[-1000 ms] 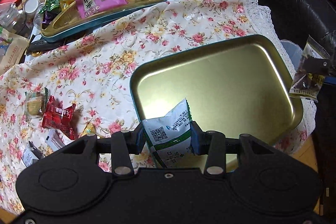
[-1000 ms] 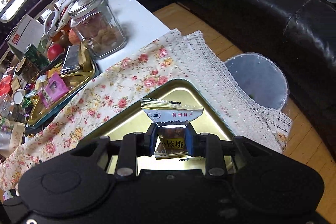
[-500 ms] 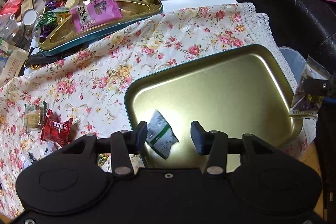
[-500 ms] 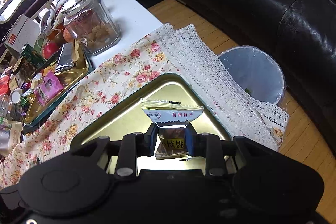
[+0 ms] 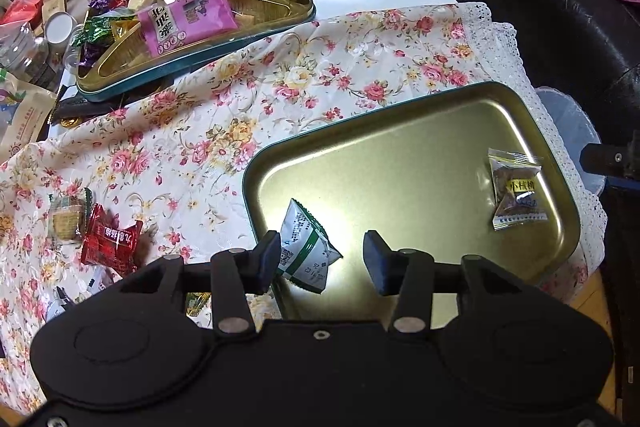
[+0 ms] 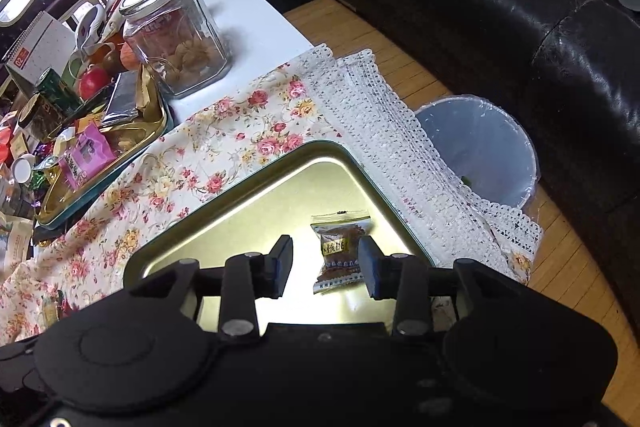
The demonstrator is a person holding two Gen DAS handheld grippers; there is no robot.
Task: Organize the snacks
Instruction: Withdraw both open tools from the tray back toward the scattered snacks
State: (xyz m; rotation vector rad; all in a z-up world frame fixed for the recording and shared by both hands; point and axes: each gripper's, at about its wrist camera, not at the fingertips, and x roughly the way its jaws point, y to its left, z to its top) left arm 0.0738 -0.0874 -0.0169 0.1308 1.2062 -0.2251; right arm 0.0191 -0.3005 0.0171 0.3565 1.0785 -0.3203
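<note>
Left gripper [image 5: 320, 259] open and empty, white-green snack packet [image 5: 306, 247] lying below in gold tray [image 5: 400, 131], right gripper [image 6: 325, 261] jaws opening, brown walnut packet [image 6: 340, 251] released onto tray, floral cloth [image 5: 240, 115] on desk beneath.

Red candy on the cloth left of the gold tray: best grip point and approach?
Grip the red candy across its plump middle, coming straight down from above with the left gripper, the nearer one. It lies flat on the floral cloth, so only its top is exposed, and its crimped ends look thin and floppy. A tan wrapped snack touches one end, so keep the fingers off that side.
</note>
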